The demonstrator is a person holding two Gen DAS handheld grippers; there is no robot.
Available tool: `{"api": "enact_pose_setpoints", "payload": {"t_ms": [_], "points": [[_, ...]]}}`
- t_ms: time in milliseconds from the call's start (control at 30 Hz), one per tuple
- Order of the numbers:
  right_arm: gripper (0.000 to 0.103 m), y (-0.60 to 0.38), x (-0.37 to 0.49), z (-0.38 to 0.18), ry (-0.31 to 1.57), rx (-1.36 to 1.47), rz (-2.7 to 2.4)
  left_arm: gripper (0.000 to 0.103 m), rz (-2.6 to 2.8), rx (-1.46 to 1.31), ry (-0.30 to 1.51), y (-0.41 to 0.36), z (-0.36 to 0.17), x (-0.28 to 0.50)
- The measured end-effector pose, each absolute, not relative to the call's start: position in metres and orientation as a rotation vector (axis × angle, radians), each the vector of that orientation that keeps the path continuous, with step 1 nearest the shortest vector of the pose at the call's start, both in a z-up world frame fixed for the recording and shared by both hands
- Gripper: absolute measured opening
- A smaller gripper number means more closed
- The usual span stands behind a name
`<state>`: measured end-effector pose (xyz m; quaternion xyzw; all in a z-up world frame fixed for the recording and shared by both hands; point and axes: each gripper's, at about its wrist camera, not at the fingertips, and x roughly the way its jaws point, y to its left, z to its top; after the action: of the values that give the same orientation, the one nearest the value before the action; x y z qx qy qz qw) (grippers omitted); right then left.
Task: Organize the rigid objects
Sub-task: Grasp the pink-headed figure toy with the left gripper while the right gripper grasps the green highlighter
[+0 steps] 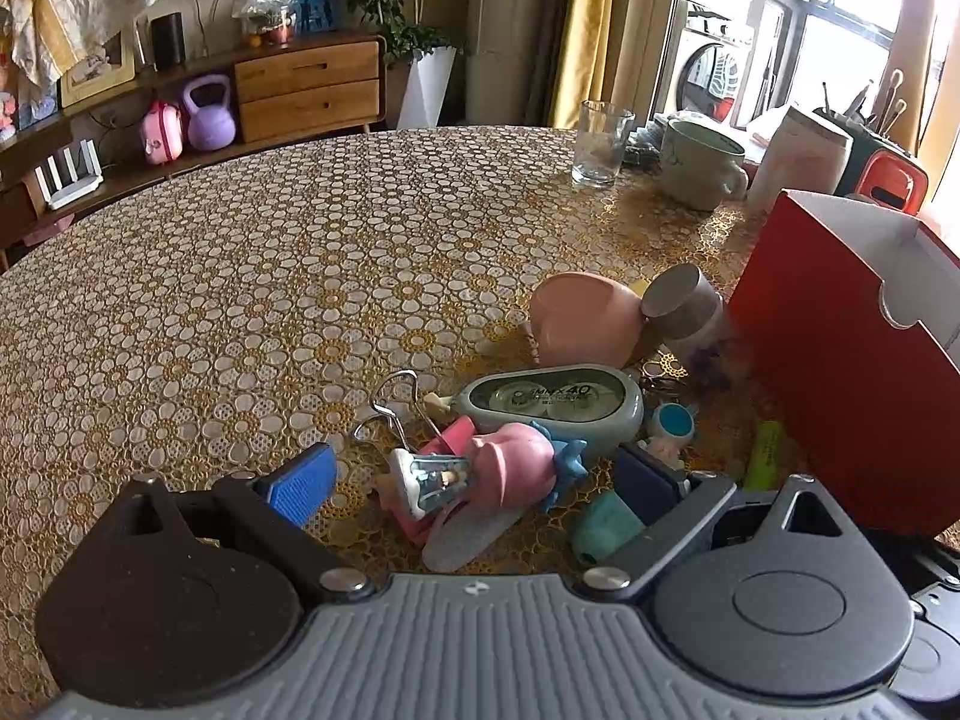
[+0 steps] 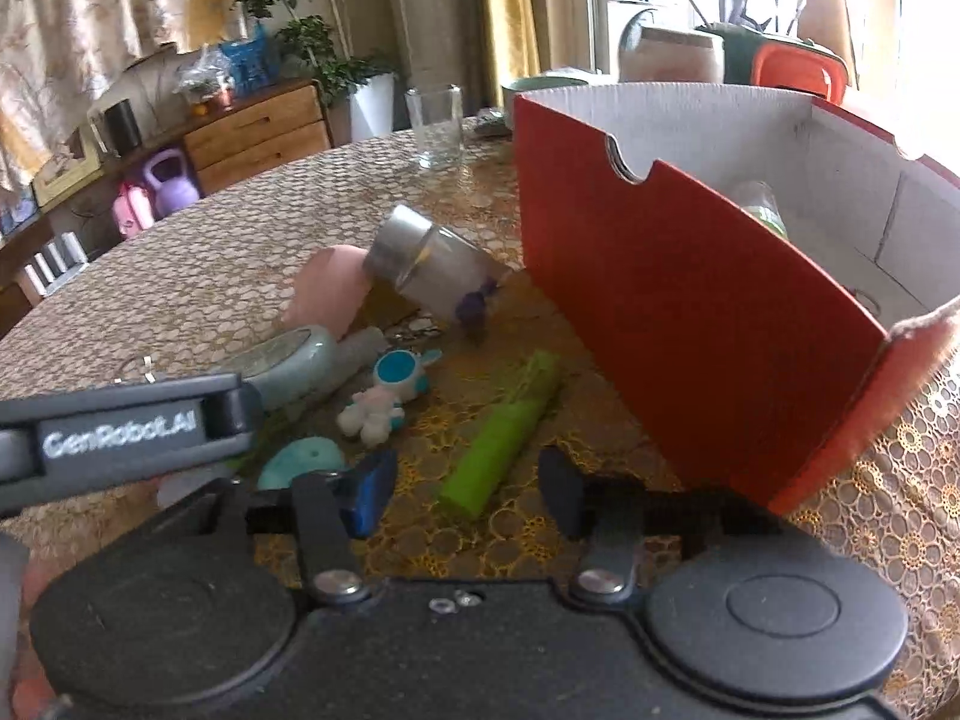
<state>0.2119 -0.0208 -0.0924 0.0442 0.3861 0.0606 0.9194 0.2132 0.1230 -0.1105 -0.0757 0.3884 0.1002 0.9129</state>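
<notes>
On the table (image 1: 240, 276), a heap of small things lies at lower centre of the left view: a pink doll (image 1: 480, 474), a tape roller (image 1: 552, 399) and a binder clip (image 1: 390, 414). The left gripper (image 1: 480, 480) hangs over the doll, jaws released and wide. In the right view a green tube (image 2: 504, 438) lies just above the right gripper (image 2: 465, 489), whose jaws are parted, apparently gripping nothing. The red box (image 2: 690, 312) stands at right; a jar (image 2: 432, 270) lies beside it.
</notes>
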Motion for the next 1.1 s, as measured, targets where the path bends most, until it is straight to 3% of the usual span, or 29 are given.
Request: {"api": "enact_pose_setpoints", "payload": {"t_ms": [200, 267, 333, 400, 1100], "points": [[0.042, -0.017, 0.22, -0.098, 0.791, 0.064, 0.098, 0.092, 0.209, -0.175, 0.794, 0.125, -0.113, 0.213], [0.036, -0.017, 0.22, -0.098, 0.787, 0.053, 0.091, 0.081, 0.211, -0.185, 0.794, 0.126, -0.113, 0.213], [0.021, -0.017, 0.22, -0.097, 0.782, 0.048, 0.089, 0.078, 0.204, -0.197, 0.798, 0.126, -0.113, 0.213], [0.015, -0.019, 0.221, -0.097, 0.781, 0.048, 0.092, 0.077, 0.206, -0.201, 0.796, 0.126, -0.113, 0.212], [0.014, -0.054, 0.178, -0.044, 0.737, 0.082, 0.25, 0.075, 0.186, -0.227, 0.788, 0.12, -0.088, 0.181]]}}
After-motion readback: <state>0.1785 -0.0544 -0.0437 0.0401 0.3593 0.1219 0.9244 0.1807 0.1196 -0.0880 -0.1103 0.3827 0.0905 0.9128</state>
